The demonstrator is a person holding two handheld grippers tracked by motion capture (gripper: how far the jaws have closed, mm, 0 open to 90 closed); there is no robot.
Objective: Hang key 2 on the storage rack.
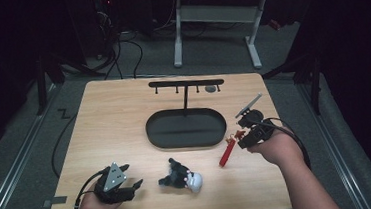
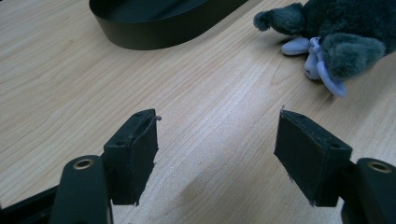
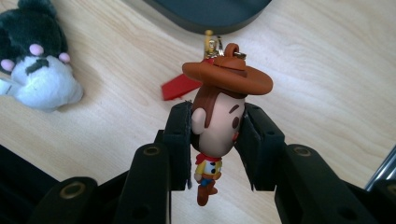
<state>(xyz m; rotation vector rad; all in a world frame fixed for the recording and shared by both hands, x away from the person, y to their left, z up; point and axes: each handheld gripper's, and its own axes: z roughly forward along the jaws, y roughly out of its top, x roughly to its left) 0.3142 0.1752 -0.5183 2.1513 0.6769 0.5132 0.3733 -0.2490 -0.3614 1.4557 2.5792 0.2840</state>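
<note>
Your right gripper [image 3: 212, 135] is clamped on the cowboy figure keychain [image 3: 217, 116]: its 2 pads press the sides of the figure's head, the brown hat [image 3: 227, 74] sticks out beyond the jaw tips and the small body hangs down between the jaws. A red strap [image 3: 180, 87] and a gold clasp sit past the hat. From the high view, that gripper [image 1: 248, 129] is over the right part of the bench [image 1: 114, 120], just right of the black oval tray [image 1: 185, 129], with the red strap [image 1: 225, 153] dangling down to the left of your hand.

Your left gripper [image 2: 217, 154] is released, jaws spread wide with only bare bench between them. The grey plush toy [image 2: 336, 37] lies ahead and to the right of its jaws, apart from them. From above, that gripper [image 1: 129, 181] rests near the front left edge, and the plush [image 1: 181, 176] lies just right of it, near but not touching. A black hook stand [image 1: 186, 84] rises from the tray's far side
</note>
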